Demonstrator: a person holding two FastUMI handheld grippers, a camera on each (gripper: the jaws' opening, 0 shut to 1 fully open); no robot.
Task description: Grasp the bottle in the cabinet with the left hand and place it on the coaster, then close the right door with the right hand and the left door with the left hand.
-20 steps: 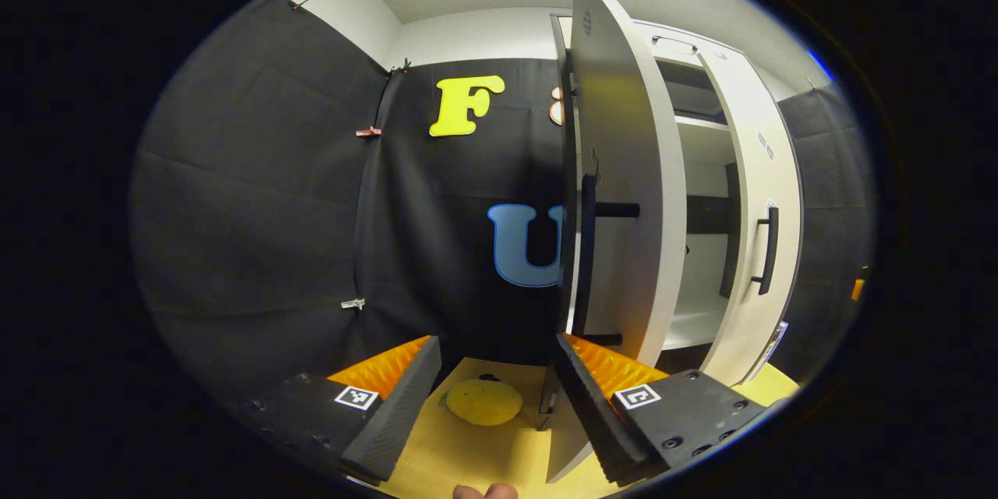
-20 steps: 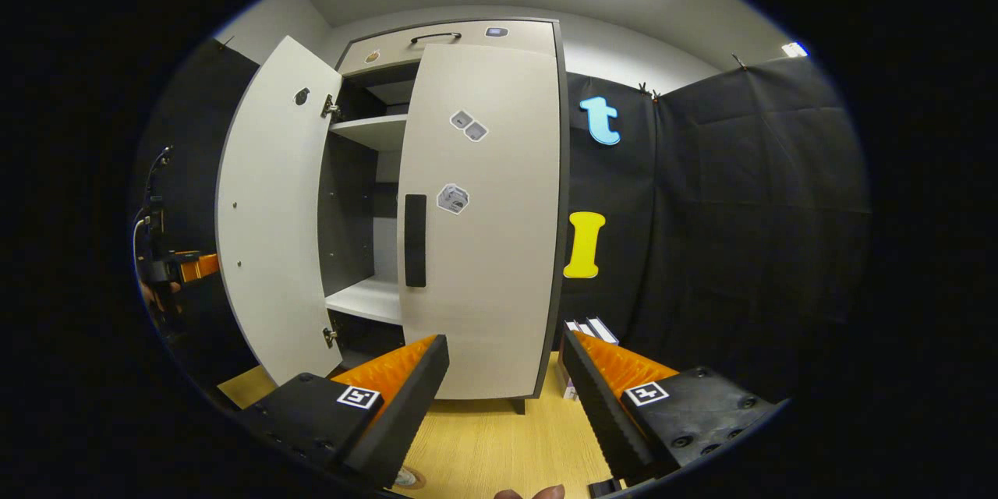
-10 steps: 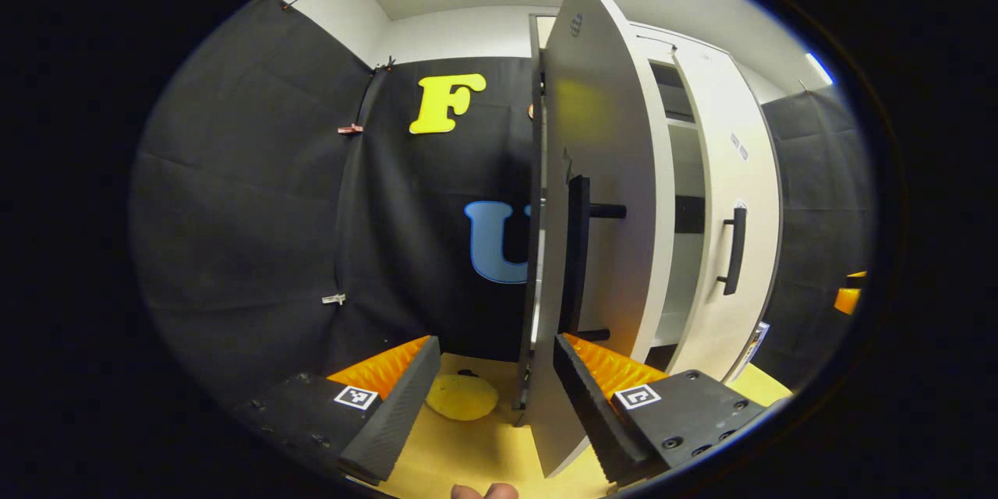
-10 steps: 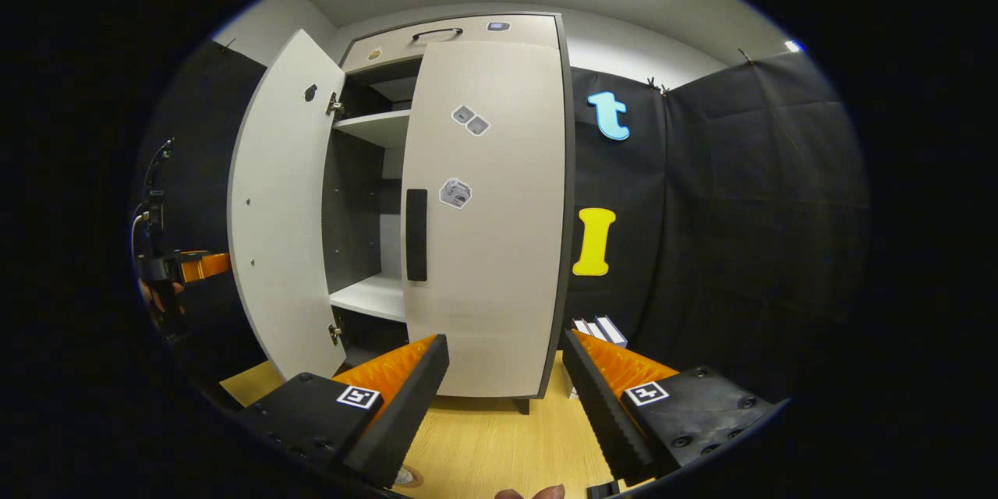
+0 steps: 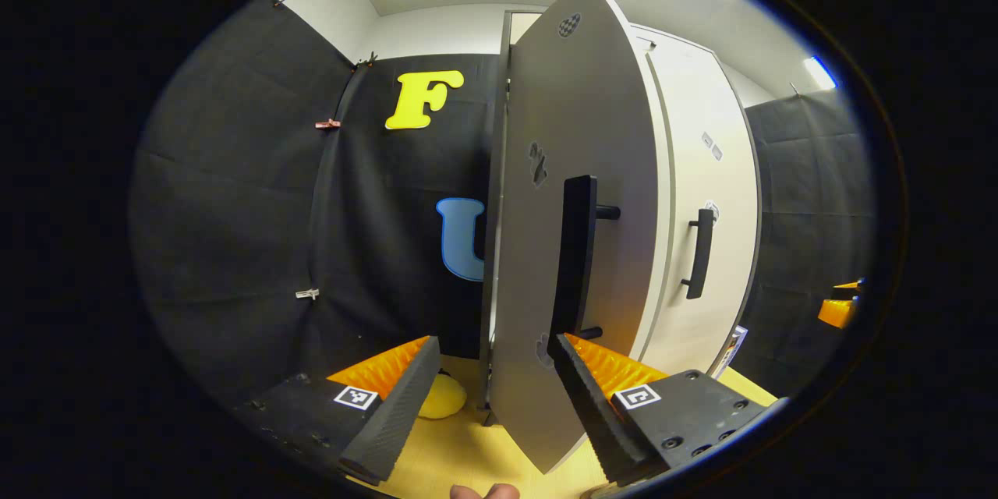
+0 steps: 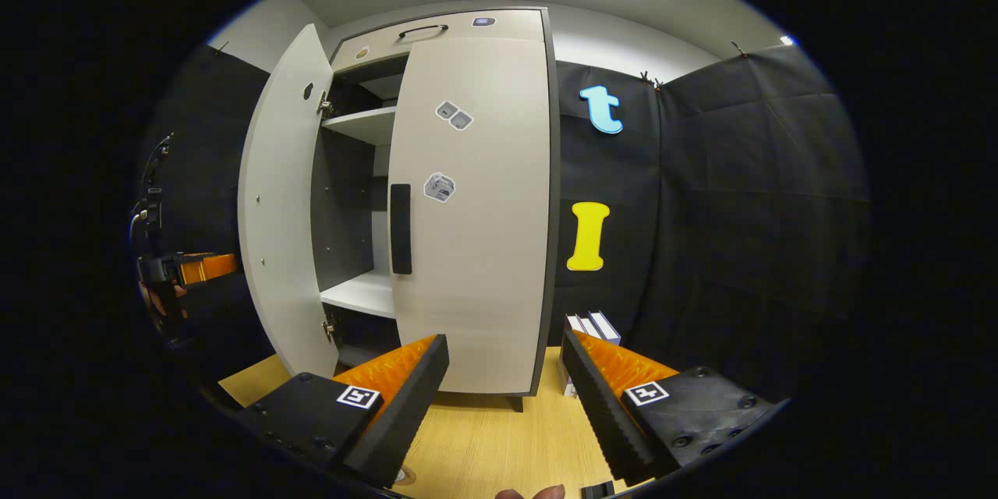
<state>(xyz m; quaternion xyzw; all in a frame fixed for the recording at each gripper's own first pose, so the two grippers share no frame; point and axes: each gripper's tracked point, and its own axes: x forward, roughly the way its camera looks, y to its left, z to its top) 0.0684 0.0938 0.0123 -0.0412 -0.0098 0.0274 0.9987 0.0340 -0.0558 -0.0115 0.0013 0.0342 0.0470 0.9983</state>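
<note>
Left gripper [image 5: 493, 398] gaped wide, empty, its right finger beside left door [image 5: 577, 249] handle; right gripper [image 6: 503, 398] wide, empty, before shut right door [image 6: 475, 249].

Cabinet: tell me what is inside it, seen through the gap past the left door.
In the right gripper view, the cabinet shows two bare white shelves and a dark inner wall. The closed right door covers the rest.
</note>
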